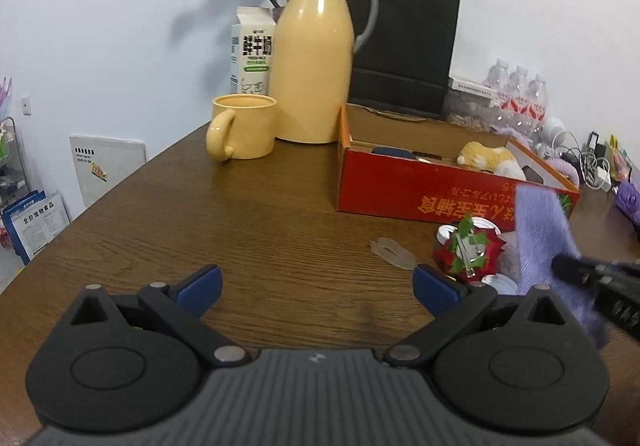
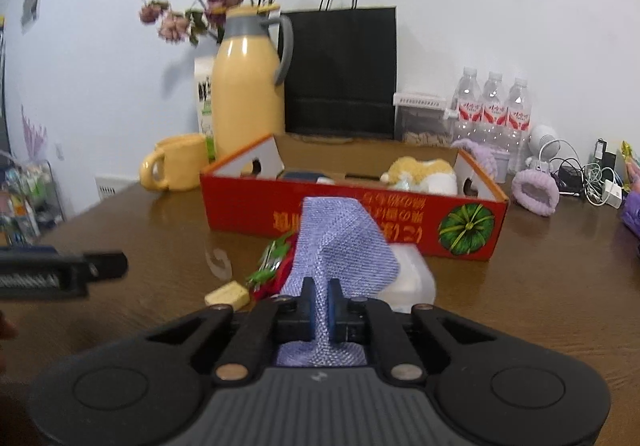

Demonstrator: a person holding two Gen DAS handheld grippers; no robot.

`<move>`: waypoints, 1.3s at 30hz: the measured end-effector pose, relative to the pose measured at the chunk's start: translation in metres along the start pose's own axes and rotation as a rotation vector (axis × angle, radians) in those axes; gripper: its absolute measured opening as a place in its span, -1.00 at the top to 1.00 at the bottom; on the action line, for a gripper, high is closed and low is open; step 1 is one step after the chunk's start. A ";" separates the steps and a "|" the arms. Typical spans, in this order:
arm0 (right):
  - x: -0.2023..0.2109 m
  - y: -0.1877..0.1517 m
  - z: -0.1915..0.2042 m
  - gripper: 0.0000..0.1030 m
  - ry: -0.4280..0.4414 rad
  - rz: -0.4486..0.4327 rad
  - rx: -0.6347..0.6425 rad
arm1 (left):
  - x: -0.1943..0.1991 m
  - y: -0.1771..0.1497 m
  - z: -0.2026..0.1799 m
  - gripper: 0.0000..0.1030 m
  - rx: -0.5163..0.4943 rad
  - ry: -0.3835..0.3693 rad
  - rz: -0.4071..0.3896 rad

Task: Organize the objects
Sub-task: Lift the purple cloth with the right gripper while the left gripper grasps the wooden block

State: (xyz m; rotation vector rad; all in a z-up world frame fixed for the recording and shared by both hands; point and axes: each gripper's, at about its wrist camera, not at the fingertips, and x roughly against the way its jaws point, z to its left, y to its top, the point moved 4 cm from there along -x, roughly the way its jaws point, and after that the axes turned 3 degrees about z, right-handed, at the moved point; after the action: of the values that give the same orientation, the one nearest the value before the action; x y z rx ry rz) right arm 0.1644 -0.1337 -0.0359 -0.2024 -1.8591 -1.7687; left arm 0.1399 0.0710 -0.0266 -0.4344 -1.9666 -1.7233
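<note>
The right tongs (image 2: 320, 310) are clamping a soft, light lilac woven cloth (image 2: 340, 246) by its pinched edge, near the red cardboard box (image 2: 352, 213) on the brown wooden desk (image 2: 540, 306), likely drooping limply, while the left tongs (image 1: 318, 288) are gaping apart, holding nothing

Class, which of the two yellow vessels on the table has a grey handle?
The tall yellow thermos jug has it; the short yellow mug beside it has a yellow handle.

My blue pads (image 2: 307, 308) pinch a lilac cloth (image 2: 340, 246) of coarse, matt weave. The table (image 1: 248, 230) beneath me is dark wood with visible grain. The red box (image 2: 248, 205) is printed cardboard, raw brown inside. The yellow jug (image 1: 312, 61) gleams glossy; the black bag (image 1: 404, 45) is matt paper.
</note>
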 end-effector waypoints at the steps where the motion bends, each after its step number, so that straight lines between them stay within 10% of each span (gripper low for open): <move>1: 0.002 0.002 -0.004 0.91 0.004 -0.010 -0.006 | -0.002 0.000 -0.004 -1.00 -0.007 0.001 0.004; 16: 0.011 0.009 -0.056 0.91 0.079 -0.059 -0.076 | -0.046 -0.003 -0.065 -1.00 -0.146 -0.041 0.137; 28: 0.009 0.004 -0.057 0.92 0.108 -0.053 -0.088 | -0.063 -0.007 -0.086 0.57 -0.190 -0.113 0.163; 39: 0.011 0.013 -0.056 0.92 0.127 -0.075 -0.078 | -0.037 0.012 -0.081 0.58 -0.167 -0.136 0.037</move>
State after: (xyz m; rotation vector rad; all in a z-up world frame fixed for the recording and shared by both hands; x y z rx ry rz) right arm 0.1772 -0.1886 -0.0205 -0.0489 -1.7302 -1.8610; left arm 0.1897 -0.0043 -0.0301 -0.6581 -1.8999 -1.8869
